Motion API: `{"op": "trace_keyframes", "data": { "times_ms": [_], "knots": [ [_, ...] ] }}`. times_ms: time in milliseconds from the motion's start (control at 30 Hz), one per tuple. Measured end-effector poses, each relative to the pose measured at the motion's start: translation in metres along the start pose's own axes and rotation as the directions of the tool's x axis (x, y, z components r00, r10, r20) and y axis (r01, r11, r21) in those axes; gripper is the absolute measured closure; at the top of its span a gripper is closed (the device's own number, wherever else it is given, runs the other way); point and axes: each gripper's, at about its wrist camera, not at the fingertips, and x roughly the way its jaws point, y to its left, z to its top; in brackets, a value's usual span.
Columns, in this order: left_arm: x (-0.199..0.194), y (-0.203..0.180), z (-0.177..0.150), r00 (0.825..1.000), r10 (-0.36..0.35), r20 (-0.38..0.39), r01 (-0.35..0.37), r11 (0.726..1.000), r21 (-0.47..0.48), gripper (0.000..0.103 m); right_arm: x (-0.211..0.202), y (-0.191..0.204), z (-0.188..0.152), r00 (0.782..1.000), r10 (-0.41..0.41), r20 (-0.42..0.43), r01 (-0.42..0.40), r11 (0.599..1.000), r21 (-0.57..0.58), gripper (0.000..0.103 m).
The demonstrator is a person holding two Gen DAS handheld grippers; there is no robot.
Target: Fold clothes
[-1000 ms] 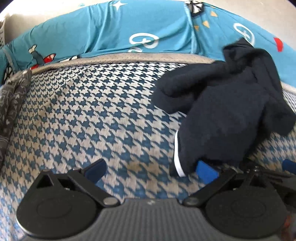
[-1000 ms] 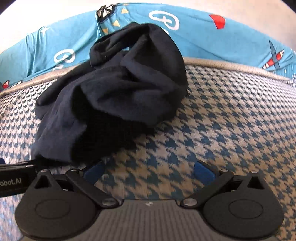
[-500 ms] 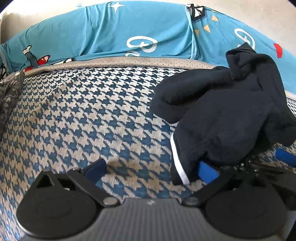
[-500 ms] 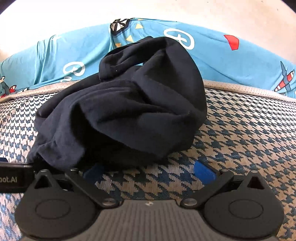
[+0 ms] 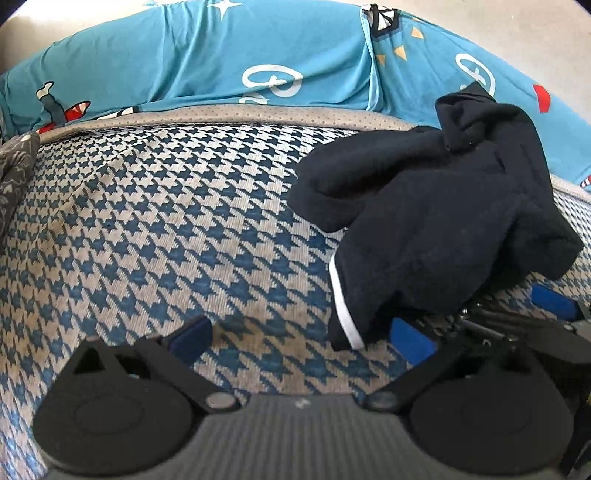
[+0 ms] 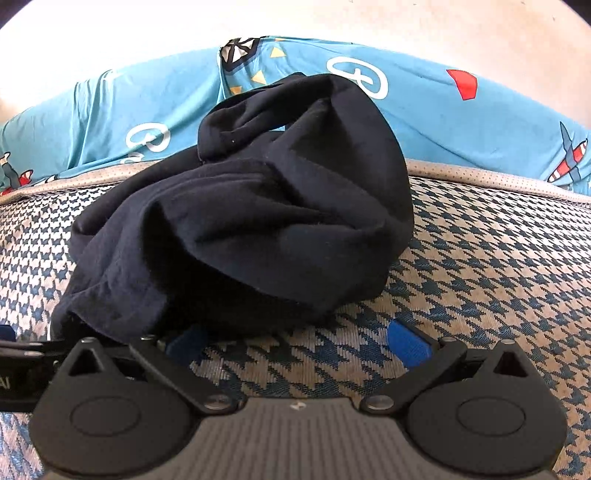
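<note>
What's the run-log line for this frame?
phase: approach | left gripper: open, near white-trimmed hem | right gripper: open, low by heap | dark garment: crumpled, unfolded | surface: houndstooth mat

A blue-and-beige houndstooth bed cover (image 5: 155,229) fills the near ground, its weave faintly stained in the middle. A beige perforated border strip (image 5: 236,114) runs along its far edge. Beyond that lies a bright turquoise sheet (image 6: 480,122) printed with white loops, red shapes and small aeroplanes, creased in soft folds. At the far left edge sits a grey patterned cloth (image 5: 14,166). A pale, plain wall (image 6: 295,18) rises behind, brightly lit.
</note>
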Motion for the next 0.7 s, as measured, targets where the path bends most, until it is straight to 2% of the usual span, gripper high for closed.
{"op": "trace_keyframes", "data": {
  "times_ms": [267,700],
  "knots": [
    [0.0038,-0.0009,0.0081,0.998,-0.056,-0.03,0.056,0.998,0.002,0.0,-0.0008,0.0001,-0.0004,1.0,0.001,0.001,-0.001,1.0,0.0,0.0],
    [0.0048,-0.0005,0.0043,0.999,-0.051,0.012,0.051,0.998,-0.021,0.0,-0.0011,0.0012,-0.0005,1.0,0.002,0.002,-0.002,1.0,0.002,0.0]
  ]
}}
